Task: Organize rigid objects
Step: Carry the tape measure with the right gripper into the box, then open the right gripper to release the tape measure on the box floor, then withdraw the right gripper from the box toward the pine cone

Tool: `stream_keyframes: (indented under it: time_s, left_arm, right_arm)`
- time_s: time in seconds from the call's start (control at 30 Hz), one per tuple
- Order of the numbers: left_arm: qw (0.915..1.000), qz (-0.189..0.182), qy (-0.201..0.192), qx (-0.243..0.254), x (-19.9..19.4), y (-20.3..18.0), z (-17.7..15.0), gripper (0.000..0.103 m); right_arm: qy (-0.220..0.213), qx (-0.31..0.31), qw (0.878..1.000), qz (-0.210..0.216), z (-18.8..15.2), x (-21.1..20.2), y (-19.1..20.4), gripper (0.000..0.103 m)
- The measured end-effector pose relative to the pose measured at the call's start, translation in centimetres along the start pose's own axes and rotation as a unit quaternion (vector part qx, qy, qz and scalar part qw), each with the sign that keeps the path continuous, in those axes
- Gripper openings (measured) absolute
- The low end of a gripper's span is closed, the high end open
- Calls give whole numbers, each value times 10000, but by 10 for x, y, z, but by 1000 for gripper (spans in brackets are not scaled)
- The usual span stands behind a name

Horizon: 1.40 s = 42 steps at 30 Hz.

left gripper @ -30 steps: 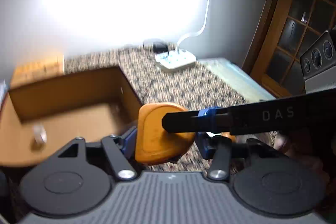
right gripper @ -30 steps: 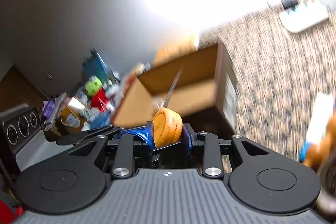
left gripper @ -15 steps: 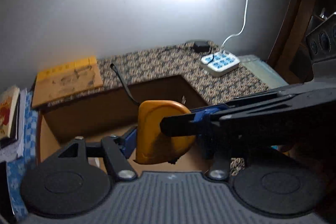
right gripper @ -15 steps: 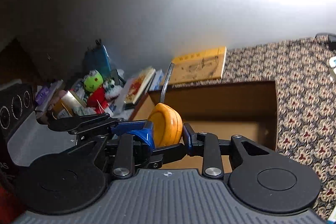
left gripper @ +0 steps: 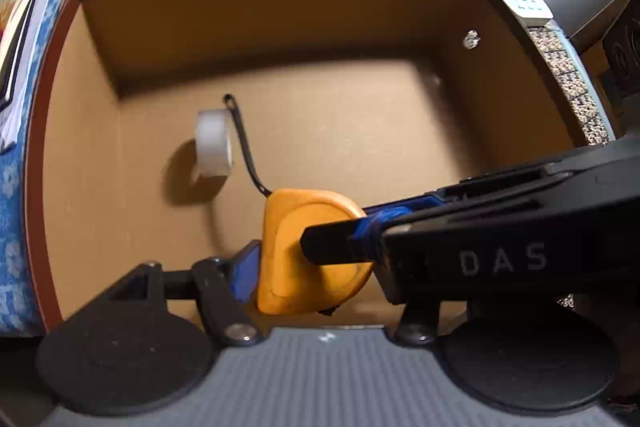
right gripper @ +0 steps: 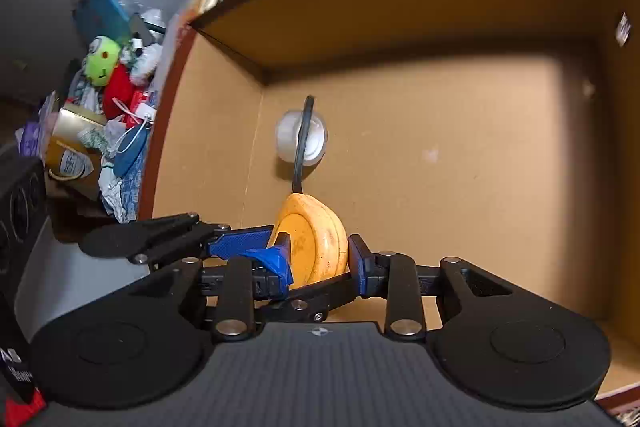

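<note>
Moved down from above the box [left gripper: 280, 7] to low inside it, with both grippers, left [left gripper: 312, 259] and right [right gripper: 320, 259], clamped on one orange tape measure [left gripper: 308, 247]. Held just over the box floor, not yet let go. Already inside: one white tape roll [left gripper: 214, 143], near the black strap [left gripper: 244, 143]; one drop left.

**Box floor mostly open; one roll stands in the way**

Inside the cardboard box [left gripper: 280, 7], the floor to the right and far side lies bare, giving free passage. A white tape roll [left gripper: 214, 143] stands left of centre, just beyond the yellow tape measure [left gripper: 308, 247], whose black strap [left gripper: 244, 143] crosses in front of it. The box walls close off all sides.
</note>
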State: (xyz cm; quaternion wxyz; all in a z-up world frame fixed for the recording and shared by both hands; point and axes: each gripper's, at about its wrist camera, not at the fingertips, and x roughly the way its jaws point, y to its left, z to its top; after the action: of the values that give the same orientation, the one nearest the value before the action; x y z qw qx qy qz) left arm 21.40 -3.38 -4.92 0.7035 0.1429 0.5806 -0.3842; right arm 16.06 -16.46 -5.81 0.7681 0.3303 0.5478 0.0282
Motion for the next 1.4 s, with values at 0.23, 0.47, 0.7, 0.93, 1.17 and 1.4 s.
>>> stream_keyframes:
  time_s: [0.23,0.47,0.7,0.93,1.17,1.4]
  left_arm:
    - [9993,361,-36,-3,-7,9,6,63]
    - [9972,616,-410,-78,-20,21,6,67]
    - [9917,1041,-754,35,-24,9,5,71]
    - [9842,1338,-1152,-122,-41,3,-1,70]
    - [9747,1610,-1527,-272,-58,-10,-12,73]
    - [9645,1950,-1744,-375,-71,-25,-21,84]
  right_arm:
    - [179,515,9984,170,13,17,3,15]
    - [-115,523,9944,916,16,16,3,15]
    - [-516,325,9922,1089,11,1,0,15]
    - [-998,32,9921,759,0,-17,-3,15]
    - [-1541,-166,9869,444,-14,-34,-3,15]
    - [-2026,-393,9783,188,-31,-51,0,15]
